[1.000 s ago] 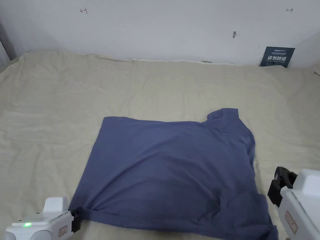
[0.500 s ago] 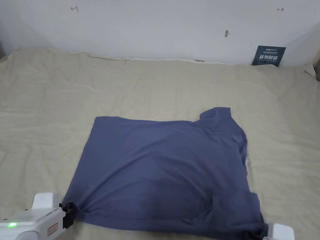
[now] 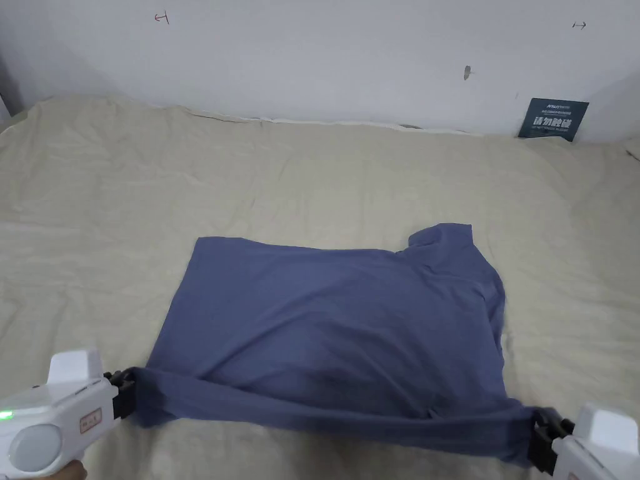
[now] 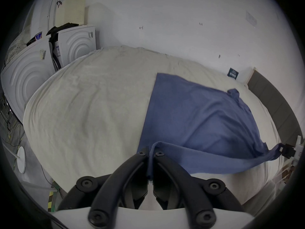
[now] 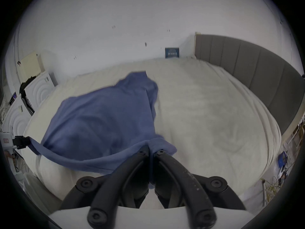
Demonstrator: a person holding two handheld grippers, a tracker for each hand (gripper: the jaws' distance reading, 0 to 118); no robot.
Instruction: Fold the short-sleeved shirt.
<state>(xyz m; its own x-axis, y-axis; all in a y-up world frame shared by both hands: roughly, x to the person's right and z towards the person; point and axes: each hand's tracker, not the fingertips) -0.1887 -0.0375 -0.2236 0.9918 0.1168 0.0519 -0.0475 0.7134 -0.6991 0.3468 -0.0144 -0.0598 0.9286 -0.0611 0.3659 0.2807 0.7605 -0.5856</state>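
Note:
A blue short-sleeved shirt (image 3: 337,319) lies on the beige bed (image 3: 312,169), its near edge lifted and stretched between my two grippers. My left gripper (image 3: 125,392) is shut on the near left corner of the shirt (image 4: 194,117); in the left gripper view the cloth is pinched between the black jaws of the left gripper (image 4: 150,155). My right gripper (image 3: 539,431) is shut on the near right corner; in the right gripper view the shirt (image 5: 102,117) folds into the shut jaws of the right gripper (image 5: 150,151). One sleeve (image 3: 444,237) lies flat at the far right.
A white wall runs along the far side of the bed, with a dark card (image 3: 553,117) leaning on it at the right. White appliances (image 4: 33,72) stand beyond the left end. A grey headboard (image 5: 257,74) closes the right end. Bare sheet surrounds the shirt.
The right gripper came down to the shirt's near right corner and shut on it. Both grippers have since lifted the near edge off the bed and pulled it taut.

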